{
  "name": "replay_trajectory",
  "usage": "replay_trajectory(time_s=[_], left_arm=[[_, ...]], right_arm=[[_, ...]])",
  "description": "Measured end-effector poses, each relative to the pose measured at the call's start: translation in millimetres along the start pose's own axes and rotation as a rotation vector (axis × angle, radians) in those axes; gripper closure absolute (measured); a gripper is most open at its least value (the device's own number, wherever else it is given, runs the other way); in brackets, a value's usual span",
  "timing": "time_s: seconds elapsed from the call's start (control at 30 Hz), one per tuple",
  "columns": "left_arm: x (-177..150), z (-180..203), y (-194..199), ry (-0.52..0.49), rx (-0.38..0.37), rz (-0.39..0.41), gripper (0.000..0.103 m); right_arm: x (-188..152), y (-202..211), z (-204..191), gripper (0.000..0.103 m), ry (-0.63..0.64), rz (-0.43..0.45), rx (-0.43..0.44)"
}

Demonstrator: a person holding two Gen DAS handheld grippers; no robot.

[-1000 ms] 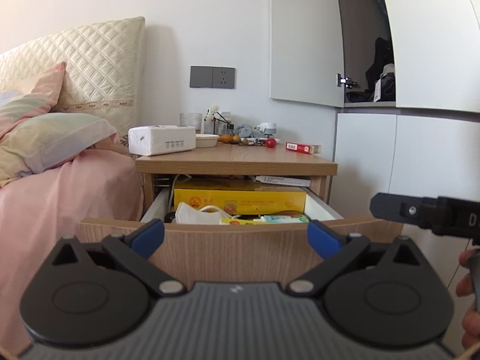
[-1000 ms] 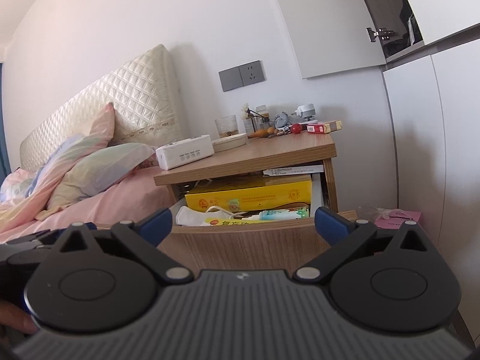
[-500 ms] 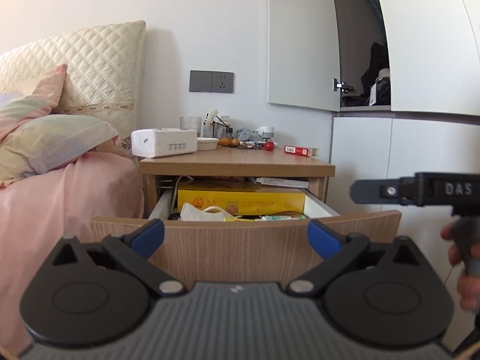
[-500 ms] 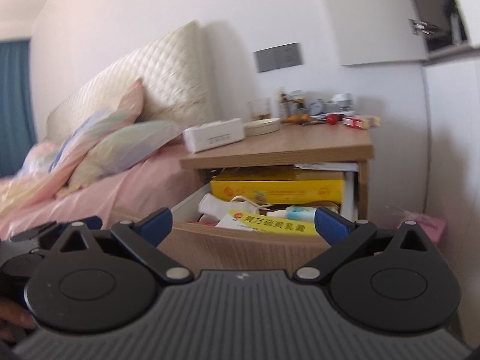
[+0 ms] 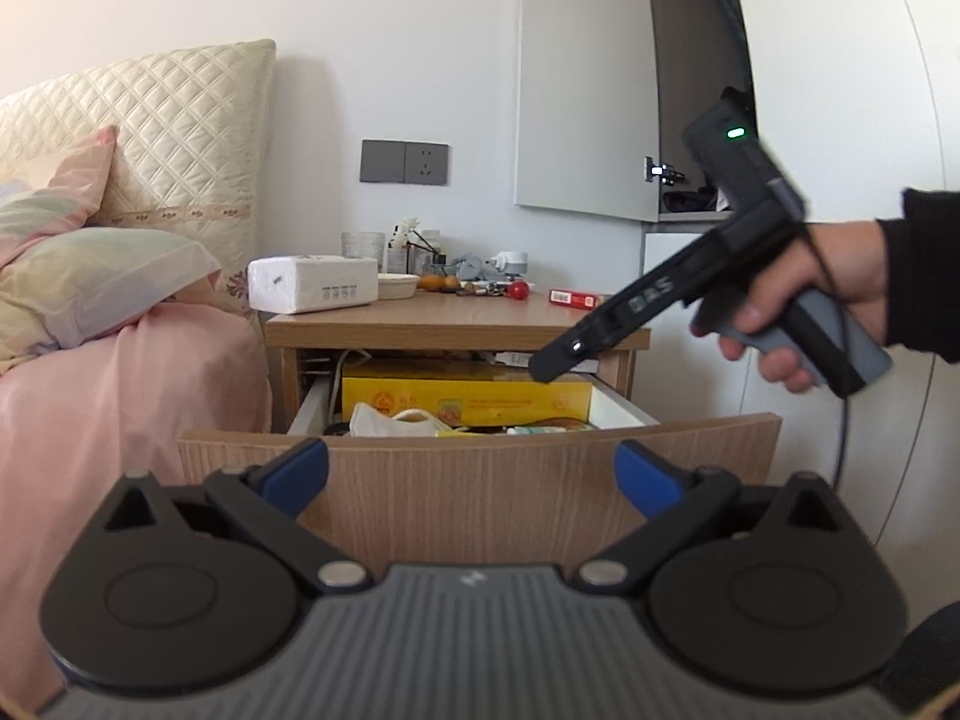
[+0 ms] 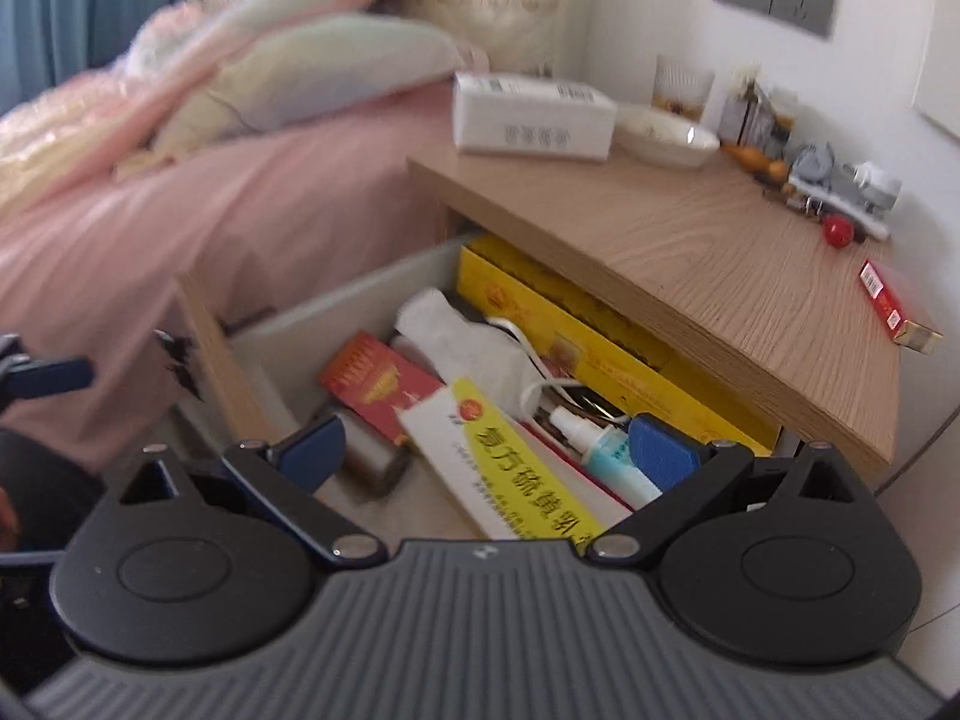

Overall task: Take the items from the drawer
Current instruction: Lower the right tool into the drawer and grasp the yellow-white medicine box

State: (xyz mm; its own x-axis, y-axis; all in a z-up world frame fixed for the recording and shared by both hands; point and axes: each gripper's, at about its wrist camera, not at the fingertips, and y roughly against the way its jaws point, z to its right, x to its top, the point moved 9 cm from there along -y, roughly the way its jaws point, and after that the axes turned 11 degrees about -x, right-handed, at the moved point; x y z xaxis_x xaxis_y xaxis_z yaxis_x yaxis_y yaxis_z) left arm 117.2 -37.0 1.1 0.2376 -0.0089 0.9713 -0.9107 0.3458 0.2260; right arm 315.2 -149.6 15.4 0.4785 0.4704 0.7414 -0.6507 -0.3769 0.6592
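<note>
My left tongs (image 5: 471, 474) sit wide and empty before the drawer front (image 5: 480, 474). My right tongs (image 6: 486, 450), also wide and empty, hang over the open drawer (image 6: 336, 306), above a yellow-and-white box (image 6: 510, 462) and a small bottle (image 6: 600, 450). Farther in lie a face mask (image 6: 462, 348) and a long yellow box (image 6: 600, 342), under the bench (image 6: 720, 264) top.

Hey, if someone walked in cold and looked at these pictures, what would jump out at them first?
Probably the open drawer under the bedside table, crammed with a long yellow box, a red packet and a white and yellow carton. The right gripper hangs open just above that clutter. Beside it lies a bed with pink bedding.
</note>
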Motion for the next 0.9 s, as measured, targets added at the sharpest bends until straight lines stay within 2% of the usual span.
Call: replay_trajectory(time_s=[0.17,0.23,0.5,0.67,0.7,0.73,0.77,0.9], left_arm=[[0.2,-2.7,1.7,0.027,0.005,-0.002,0.000],[0.3,-2.9,1.9,0.030,0.004,-0.007,0.000],[0.0,-9.9,-0.6,0.056,-0.016,-0.020,0.000],[-0.6,-11.7,-1.3,0.069,-0.016,-0.027,0.000],[-0.7,-11.1,-1.1,0.068,-0.019,-0.026,0.000],[-0.8,-10.8,-1.1,0.069,-0.021,-0.026,0.000],[-1.0,-10.5,-1.6,0.069,-0.020,-0.027,0.000],[-0.5,-8.8,-1.2,0.072,-0.028,-0.023,0.000]], right_arm=[[10.6,-42.2,-1.5,0.000,0.107,-0.130,0.029],[-0.1,-51.4,-4.1,0.001,0.143,-0.130,0.010],[-19.1,-78.0,-19.8,0.001,0.310,-0.244,0.076],[-29.6,-90.7,-23.2,0.009,0.346,-0.308,0.103],[-32.4,-91.3,-23.9,0.017,0.353,-0.321,0.106],[-34.8,-91.6,-23.1,0.037,0.350,-0.333,0.102],[-37.1,-91.9,-22.3,0.041,0.346,-0.345,0.099],[-44.6,-91.8,-18.7,0.042,0.327,-0.379,0.087]])
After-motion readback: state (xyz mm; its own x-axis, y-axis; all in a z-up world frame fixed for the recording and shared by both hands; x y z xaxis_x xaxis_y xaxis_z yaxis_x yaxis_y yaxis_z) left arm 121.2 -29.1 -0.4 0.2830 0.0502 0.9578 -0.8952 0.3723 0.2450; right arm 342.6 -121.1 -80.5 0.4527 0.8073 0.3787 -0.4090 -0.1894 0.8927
